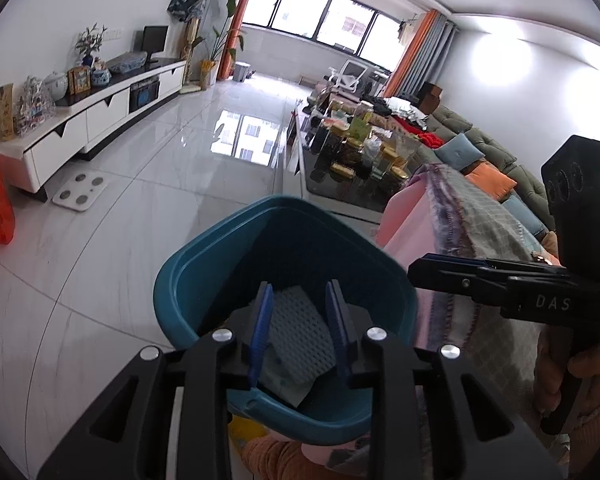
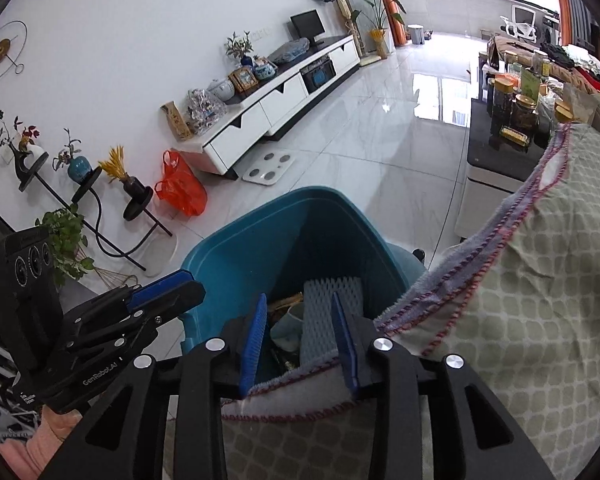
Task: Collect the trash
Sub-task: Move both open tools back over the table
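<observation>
both grippers (image 1: 300, 328) (image 2: 302, 340) part-open, empty, over bin (image 1: 204, 264)

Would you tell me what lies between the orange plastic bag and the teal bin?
Only bare floor tile separates the orange bag from the bin, in the right wrist view.

Bin mouth (image 2: 236, 236) open above, blanket (image 2: 520, 280) crowding right (floor left clear)

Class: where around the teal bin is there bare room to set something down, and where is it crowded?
Free: the glossy white tile floor between the white TV cabinet and the teal plastic bin. Crowded: the black coffee table, packed with jars.
</observation>
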Demonstrator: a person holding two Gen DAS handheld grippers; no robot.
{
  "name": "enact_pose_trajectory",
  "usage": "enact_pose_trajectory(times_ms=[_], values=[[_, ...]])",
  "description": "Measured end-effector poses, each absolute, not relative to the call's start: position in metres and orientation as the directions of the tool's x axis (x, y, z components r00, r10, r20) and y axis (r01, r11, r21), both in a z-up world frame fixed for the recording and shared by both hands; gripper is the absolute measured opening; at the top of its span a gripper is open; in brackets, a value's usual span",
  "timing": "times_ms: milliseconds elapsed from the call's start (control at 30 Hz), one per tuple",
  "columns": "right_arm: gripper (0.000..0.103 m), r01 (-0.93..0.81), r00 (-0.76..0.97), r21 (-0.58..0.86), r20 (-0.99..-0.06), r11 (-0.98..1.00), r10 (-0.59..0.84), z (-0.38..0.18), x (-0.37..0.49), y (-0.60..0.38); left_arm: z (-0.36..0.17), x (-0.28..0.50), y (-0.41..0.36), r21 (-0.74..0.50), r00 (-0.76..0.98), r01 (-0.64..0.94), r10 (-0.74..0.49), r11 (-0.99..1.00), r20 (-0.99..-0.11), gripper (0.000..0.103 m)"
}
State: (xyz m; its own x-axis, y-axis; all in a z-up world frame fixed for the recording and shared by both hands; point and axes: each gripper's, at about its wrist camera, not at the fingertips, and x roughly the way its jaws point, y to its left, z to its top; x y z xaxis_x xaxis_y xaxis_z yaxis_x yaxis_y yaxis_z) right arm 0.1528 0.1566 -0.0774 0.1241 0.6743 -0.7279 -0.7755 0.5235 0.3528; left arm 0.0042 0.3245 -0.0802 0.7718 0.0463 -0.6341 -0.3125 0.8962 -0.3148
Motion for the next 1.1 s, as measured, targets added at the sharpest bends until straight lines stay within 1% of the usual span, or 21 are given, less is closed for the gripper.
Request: enact_pose_trajectory(times_ms=[233,400,567,767,1033,1100], values=[[0.041,-0.784,0.175,0.348,-0.67,0.514,0.722,-0.053,0.141,0.124,-0.054,-0.003,0.296,-0.282,0.825,-0.234,0.036,0.931,-0.564,0.043],[0.045,-0.78,0.235,0.341,-0.617,0.524,0.751,-0.034,0.13,0.085,-0.036,-0.002,0.263,-0.268,0.859,-0.12,-0.036,0.956,-0.51,0.047],[0.047,-0.755,0.302,0.342,-0.576,0.56,0.759,-0.024,0.121,0.04,-0.028,0.005,0.221,-0.254,0.861,0.008,-0.136,0.967,-0.49,0.048],[0.049,-0.688,0.393,0.355,-0.551,0.633,0.736,-0.019,0.115,-0.02,-0.028,0.019,0.165,-0.254,0.827,0.168,-0.277,0.952,-0.49,0.049],[0.051,-0.578,0.523,0.335,-0.548,0.745,0.652,-0.022,0.108,-0.1,-0.045,0.035,0.089,-0.246,0.726,0.35,-0.428,0.904,-0.538,0.049],[0.053,-0.55,0.55,0.329,-0.549,0.768,0.629,-0.023,0.106,-0.118,-0.048,0.041,0.072,-0.261,0.69,0.391,-0.469,0.882,-0.551,0.049]])
